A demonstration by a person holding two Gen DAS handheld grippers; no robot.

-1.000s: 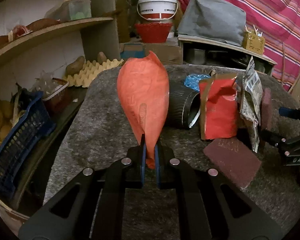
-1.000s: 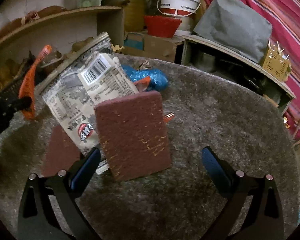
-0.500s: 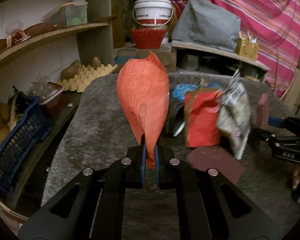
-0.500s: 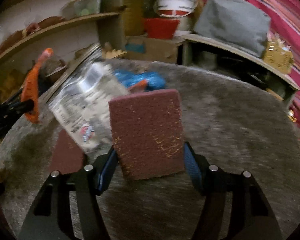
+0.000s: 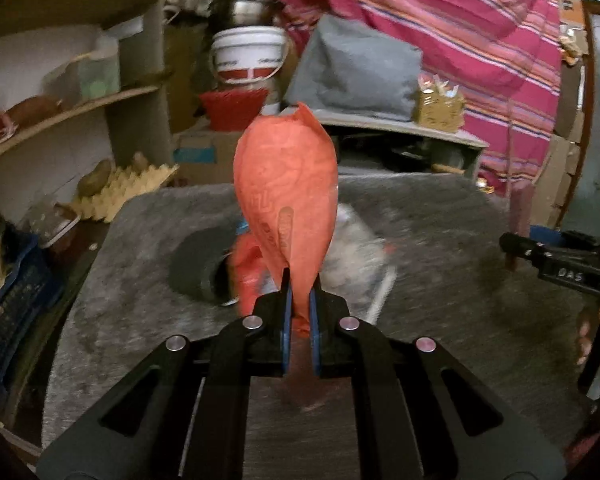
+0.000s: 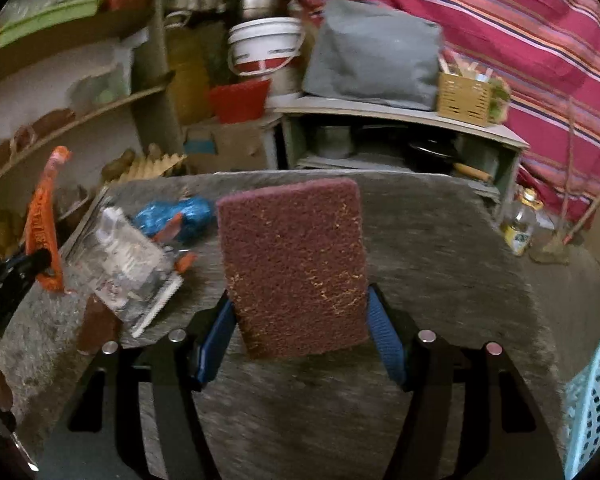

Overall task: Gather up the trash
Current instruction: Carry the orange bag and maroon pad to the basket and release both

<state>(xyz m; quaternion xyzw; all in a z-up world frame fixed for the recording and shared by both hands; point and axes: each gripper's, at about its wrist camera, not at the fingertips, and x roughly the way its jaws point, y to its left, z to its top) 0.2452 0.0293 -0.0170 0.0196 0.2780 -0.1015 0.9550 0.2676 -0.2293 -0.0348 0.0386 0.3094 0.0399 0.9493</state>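
Two grippers are in my views, each with a piece of trash in its grasp. My left gripper (image 5: 299, 308) is pinched nearly closed on the narrow bottom end of a crumpled orange plastic wrapper (image 5: 286, 196), which stands upright above the blue pads. From the right wrist view I see that same wrapper edge-on at the far left, clamped above the worktop's left edge.

My right gripper (image 6: 300, 332) is clamped on the two side edges of a flat maroon rectangular scouring pad (image 6: 296, 264), holding it upright and slightly tilted, lifted off the grey fuzzy worktop (image 6: 440, 248).

Several pieces remain on the worktop: a crinkled silver printed wrapper (image 6: 128, 268) lies left of the held pad, with a crumpled blue plastic bag (image 6: 176, 216) just behind it. A second maroon pad (image 6: 96, 320) lies flat, partly under the silver wrapper's near corner. In the left wrist view a black ribbed cylinder (image 5: 198, 264) lies on its side just left of the orange wrapper, with a blurred red packet (image 5: 248, 272) next to its mouth.

A pale blue perforated plastic basket (image 6: 592, 400) shows at the lower right edge of the right wrist view, beside the worktop.
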